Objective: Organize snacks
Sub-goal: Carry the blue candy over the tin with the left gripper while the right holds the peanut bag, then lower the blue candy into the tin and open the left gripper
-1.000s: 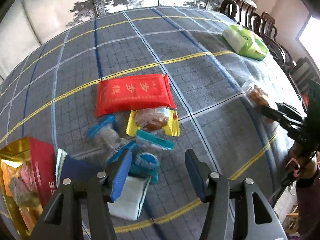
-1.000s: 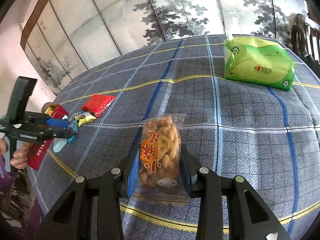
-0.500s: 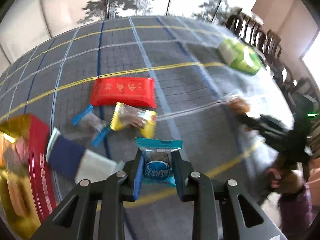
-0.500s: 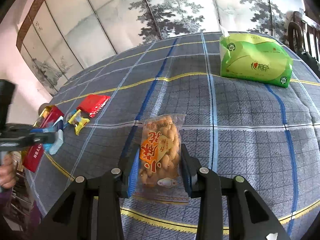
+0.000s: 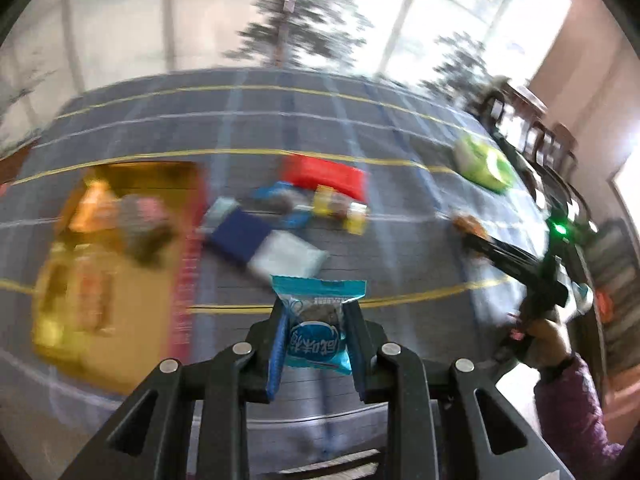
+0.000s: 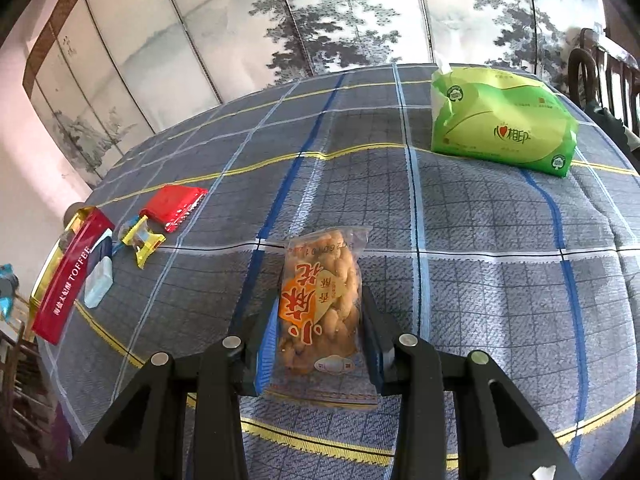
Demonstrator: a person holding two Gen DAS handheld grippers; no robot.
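wall: ink-painted tree panels | table: plaid cloth | right: dark wooden chairs

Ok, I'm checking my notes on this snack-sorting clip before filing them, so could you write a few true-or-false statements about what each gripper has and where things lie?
1. The left gripper is shut on a teal snack packet. True.
2. The right gripper is empty. False: it is shut on a peanut bag.
3. The green tissue pack lies on the tablecloth. True.
4. The red packet is inside the toffee tin. False: it lies on the cloth beside it.
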